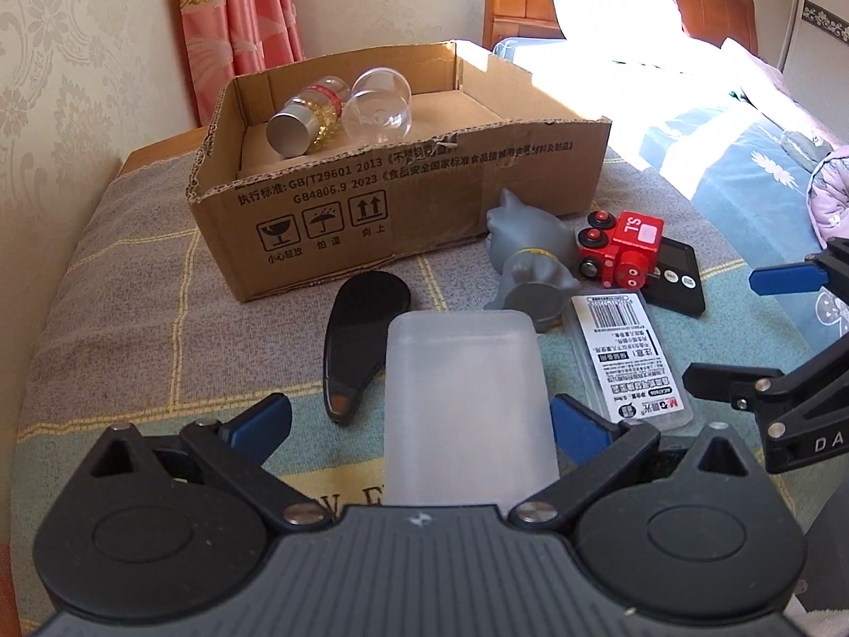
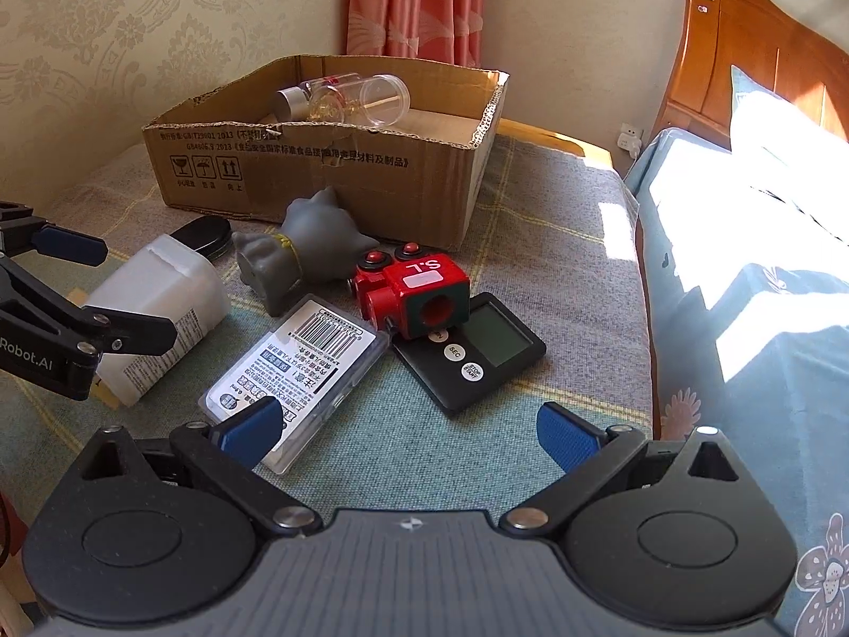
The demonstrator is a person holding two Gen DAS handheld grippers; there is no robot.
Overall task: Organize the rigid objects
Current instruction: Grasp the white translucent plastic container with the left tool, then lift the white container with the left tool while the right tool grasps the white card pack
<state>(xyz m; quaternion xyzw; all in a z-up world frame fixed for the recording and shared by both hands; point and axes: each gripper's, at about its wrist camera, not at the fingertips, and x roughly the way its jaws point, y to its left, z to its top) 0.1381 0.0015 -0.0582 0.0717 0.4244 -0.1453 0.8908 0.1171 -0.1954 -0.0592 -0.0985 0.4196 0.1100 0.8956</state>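
- Left wrist view: nearest the lens, the left gripper (image 1: 422,419) has its blue fingers spread on either side of a frosted white container (image 1: 467,403); the pads look near its sides, but I cannot tell whether they touch.
- Beyond it lie a black case (image 1: 361,339), a grey figurine (image 1: 525,260), a red toy train (image 1: 621,252), a clear pen box (image 1: 626,355) and a black timer (image 1: 679,276), all on the cloth in front of the cardboard box (image 1: 398,201), which already holds a capped bottle (image 1: 305,117) and a clear jar (image 1: 379,106).
- Right wrist view: the right gripper (image 2: 408,435) hangs open and empty over the pen box's near end.
- Risk: the container's smooth, rounded walls could slip from a shallow pinch; lifted low, it may knock the figurine or catch the box's torn front wall.
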